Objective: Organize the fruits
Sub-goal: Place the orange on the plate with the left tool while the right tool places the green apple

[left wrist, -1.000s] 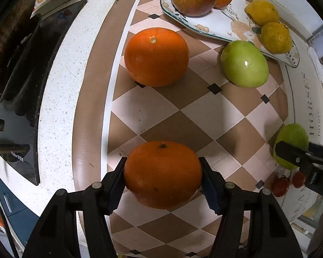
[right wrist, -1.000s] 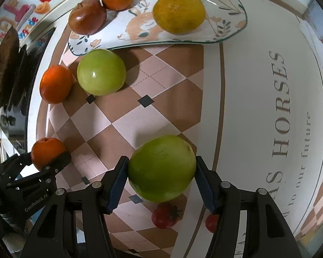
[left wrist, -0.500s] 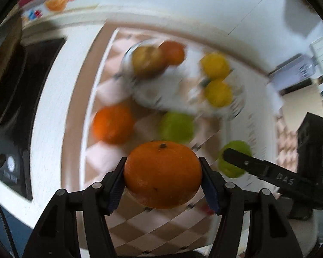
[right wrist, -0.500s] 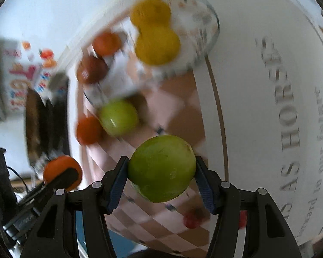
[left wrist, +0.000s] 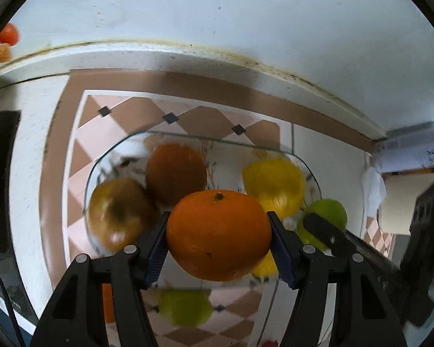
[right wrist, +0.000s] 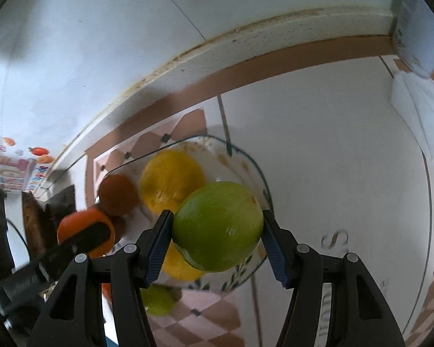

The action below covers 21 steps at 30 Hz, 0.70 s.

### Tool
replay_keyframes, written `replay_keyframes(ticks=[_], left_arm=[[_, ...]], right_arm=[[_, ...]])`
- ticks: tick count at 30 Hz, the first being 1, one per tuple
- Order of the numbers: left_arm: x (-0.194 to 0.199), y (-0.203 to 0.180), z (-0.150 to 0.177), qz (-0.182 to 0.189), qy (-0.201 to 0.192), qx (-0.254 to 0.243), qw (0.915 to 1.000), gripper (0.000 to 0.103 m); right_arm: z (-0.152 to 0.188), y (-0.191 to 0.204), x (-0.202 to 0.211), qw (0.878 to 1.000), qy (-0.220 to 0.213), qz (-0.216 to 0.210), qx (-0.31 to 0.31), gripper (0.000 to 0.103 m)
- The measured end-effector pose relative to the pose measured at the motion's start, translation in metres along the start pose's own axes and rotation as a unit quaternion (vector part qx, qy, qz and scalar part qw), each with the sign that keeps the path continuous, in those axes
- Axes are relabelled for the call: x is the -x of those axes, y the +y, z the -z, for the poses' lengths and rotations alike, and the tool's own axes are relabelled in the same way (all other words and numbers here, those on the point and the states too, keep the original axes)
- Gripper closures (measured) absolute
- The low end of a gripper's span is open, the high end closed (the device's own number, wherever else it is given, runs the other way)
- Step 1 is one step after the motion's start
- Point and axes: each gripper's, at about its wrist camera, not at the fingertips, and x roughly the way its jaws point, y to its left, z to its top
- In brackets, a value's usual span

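While both grippers are loaded, neither fruit has reached the plate. The left gripper (left wrist: 218, 243) is clamped on an orange (left wrist: 218, 235), blue pads bearing on its flanks at 3 and 9 o'clock, stem scar at 12. The right gripper (right wrist: 215, 238) is clamped likewise on a green fruit (right wrist: 216, 225), held across its widest girth.

Handling, as judged: both are firm, round and moderately heavy. The orange's pebbled rind should give the pads some purchase. The green fruit's skin looks smoother and glossier, so it is the likelier to slip or roll on release. The equatorial hold is the right one for each; either may bruise if dropped.

Beyond the left gripper, the patterned plate (left wrist: 101, 159) lies toward 12 o'clock, carrying a brownish apple-like fruit (left wrist: 120, 211) at 9, a dark orange fruit (left wrist: 175, 172) at 11 and a yellow citrus (left wrist: 275, 186) at 1. The plate's middle appears the freest ground.

The left view alone shows a blurred green fruit (left wrist: 185, 306) on the checked cloth at 6 o'clock, short of the plate. The right view alone shows the lettered cloth border (right wrist: 335, 240) at 3 o'clock and the left gripper's orange at 9 o'clock. Whether either carried fruit is above the plate or just short of it cannot be told.
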Motion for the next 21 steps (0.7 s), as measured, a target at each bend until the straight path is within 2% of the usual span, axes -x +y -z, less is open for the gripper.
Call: replay_keyframes(ticks=[2,7,8,10,11,12,13,14,17,21], left_arm=[[-0.009,-0.001,-0.007,-0.005,0.017,0.001,0.9998,0.042],[-0.008,-0.011,-0.013,-0.006,0.025,0.003,0.9997,0.040],[-0.008,-0.011,-0.014,0.013,0.022,0.012,0.9996,0.036],[-0.006,-0.012,-0.016,0.013,0.017,0.013,0.9997,0.029],[-0.004,-0.012,-0.017,0.003,0.011,0.011,0.9999,0.017],[-0.002,-0.012,-0.017,-0.002,0.007,0.010,0.9999,0.011],[0.000,-0.011,-0.017,-0.006,0.003,0.010,0.9999,0.011],[0.001,-0.009,-0.017,-0.011,0.002,0.013,0.9999,0.011],[0.007,-0.004,-0.014,-0.018,-0.005,0.015,0.9997,0.011],[0.014,0.000,-0.005,-0.052,-0.020,0.000,0.9985,0.011]], right_arm=[[-0.004,-0.002,-0.005,1.000,0.005,0.000,0.002,0.040],[-0.004,-0.002,-0.018,1.000,0.020,-0.010,-0.008,0.039],[-0.005,-0.002,-0.020,1.000,0.024,-0.010,-0.010,0.039],[-0.004,0.001,-0.023,0.999,0.031,-0.004,-0.008,0.039],[-0.004,0.000,-0.021,1.000,0.030,-0.005,-0.008,0.036],[-0.003,0.002,-0.019,1.000,0.027,-0.008,-0.007,0.027],[-0.003,0.004,-0.016,1.000,0.022,0.001,-0.002,0.016],[-0.002,0.006,-0.013,1.000,0.017,0.013,0.005,0.014],[0.000,0.009,-0.004,0.999,0.006,0.045,0.025,0.013],[0.006,0.010,0.006,0.995,-0.005,0.081,0.049,0.013]])
